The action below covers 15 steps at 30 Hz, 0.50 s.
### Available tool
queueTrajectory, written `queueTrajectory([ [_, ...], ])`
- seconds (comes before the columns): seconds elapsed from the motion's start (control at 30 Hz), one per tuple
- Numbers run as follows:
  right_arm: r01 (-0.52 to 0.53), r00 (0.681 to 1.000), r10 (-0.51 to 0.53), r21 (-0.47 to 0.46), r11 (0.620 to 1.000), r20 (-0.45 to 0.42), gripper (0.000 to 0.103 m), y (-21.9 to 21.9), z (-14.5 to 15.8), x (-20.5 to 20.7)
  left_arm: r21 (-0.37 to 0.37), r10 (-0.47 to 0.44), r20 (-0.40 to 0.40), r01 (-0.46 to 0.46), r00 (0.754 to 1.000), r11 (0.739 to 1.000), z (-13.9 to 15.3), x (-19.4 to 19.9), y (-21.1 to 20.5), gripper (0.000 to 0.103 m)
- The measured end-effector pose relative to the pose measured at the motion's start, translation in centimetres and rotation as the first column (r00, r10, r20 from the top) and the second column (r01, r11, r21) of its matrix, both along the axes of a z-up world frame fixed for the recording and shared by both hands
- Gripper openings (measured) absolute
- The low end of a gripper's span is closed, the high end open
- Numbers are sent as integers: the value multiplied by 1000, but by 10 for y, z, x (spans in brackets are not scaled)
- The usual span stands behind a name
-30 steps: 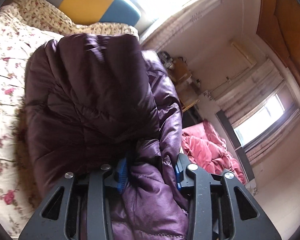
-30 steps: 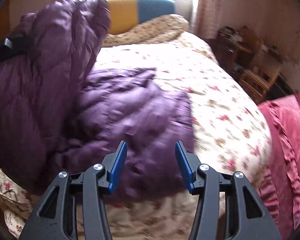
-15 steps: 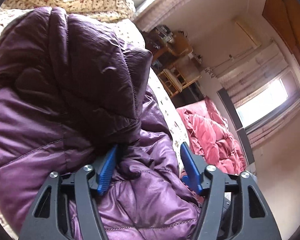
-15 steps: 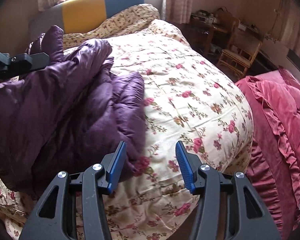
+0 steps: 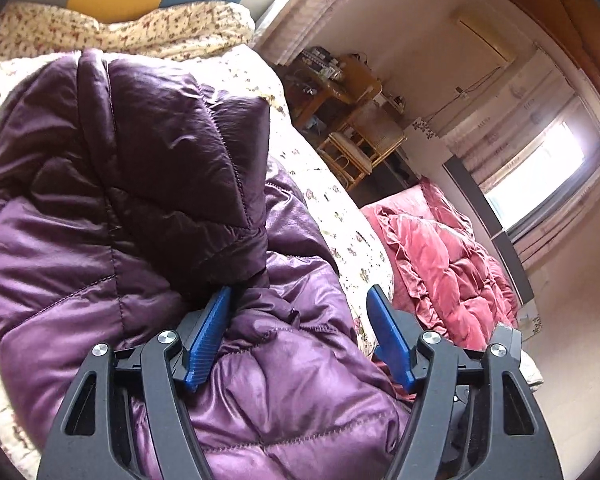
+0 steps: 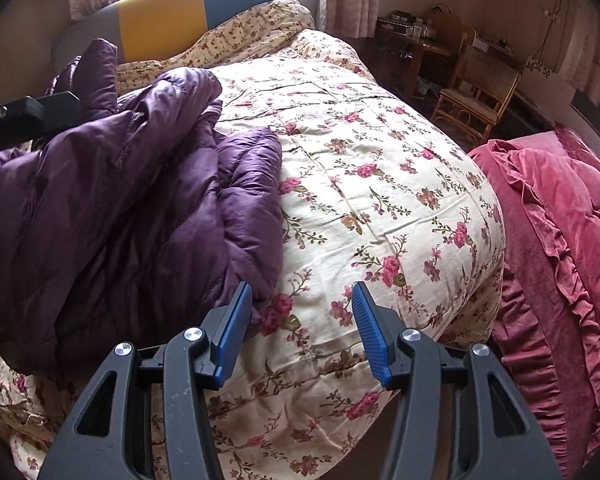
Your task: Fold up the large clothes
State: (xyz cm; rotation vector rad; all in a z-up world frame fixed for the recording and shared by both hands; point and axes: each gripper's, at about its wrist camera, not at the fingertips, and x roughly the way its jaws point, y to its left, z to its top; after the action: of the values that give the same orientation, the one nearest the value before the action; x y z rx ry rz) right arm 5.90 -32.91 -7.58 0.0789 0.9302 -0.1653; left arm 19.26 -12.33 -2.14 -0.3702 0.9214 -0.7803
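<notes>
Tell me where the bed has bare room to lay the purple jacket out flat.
The widest free patch is the floral quilt, bordered by the purple jacket on one side, the pillows by the headboard beyond, and the bed's edge toward the red bedding. The right gripper hangs open over its near corner. The jacket's side is crowded, bunched under the open left gripper.

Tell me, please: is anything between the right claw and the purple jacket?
Nothing visible. The open right claw hovers over the floral quilt, and the purple jacket lies just beside its left finger.
</notes>
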Motion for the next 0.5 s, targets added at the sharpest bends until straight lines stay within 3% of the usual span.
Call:
queueTrajectory([
  [0.5, -34, 999, 35, -27, 999, 39, 56, 26, 23, -21, -51, 60, 96, -55, 994, 997, 21, -46, 50, 75],
])
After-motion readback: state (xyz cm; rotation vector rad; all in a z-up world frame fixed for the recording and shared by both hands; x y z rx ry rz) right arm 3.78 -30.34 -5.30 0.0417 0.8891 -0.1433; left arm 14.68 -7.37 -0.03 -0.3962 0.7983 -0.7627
